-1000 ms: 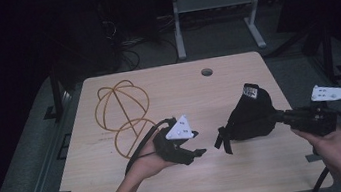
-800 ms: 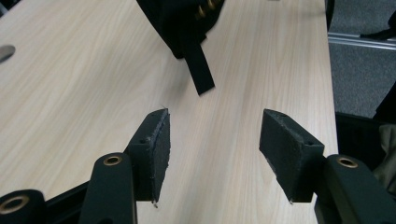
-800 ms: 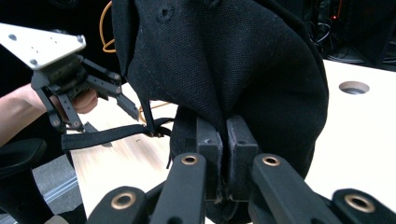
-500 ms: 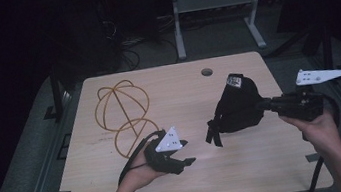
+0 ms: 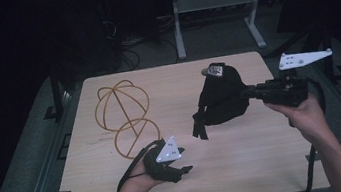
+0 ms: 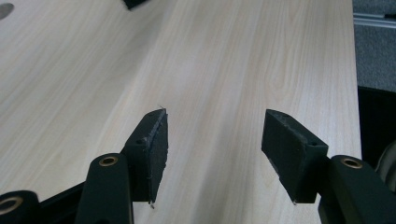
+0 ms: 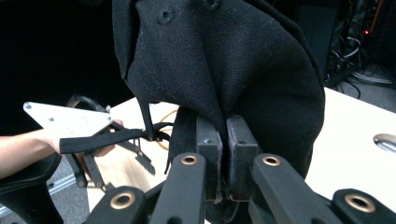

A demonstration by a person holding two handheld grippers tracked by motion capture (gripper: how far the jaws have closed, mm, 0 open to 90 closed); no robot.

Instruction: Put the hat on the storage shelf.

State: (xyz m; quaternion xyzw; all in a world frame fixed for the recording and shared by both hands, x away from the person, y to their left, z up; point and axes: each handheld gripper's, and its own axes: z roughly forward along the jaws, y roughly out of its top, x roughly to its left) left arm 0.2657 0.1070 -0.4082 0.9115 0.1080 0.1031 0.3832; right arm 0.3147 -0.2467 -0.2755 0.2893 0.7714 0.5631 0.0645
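The black cap (image 5: pixel 222 99) is carrying a small label near its top, too small to read. The right gripper (image 7: pixel 223 140) is clamping its 2 jaws on the cap's fabric, holding it above the table (image 5: pixel 249 165) at the right. The left gripper (image 6: pixel 212 144) is hovering low over bare wood, jaws apart and gripping nothing, having just been opening.

The left gripper (image 6: pixel 212 149) hovers over the bare wooden table (image 6: pixel 243 56), its jaws apart with nothing between them. They have just been opening.
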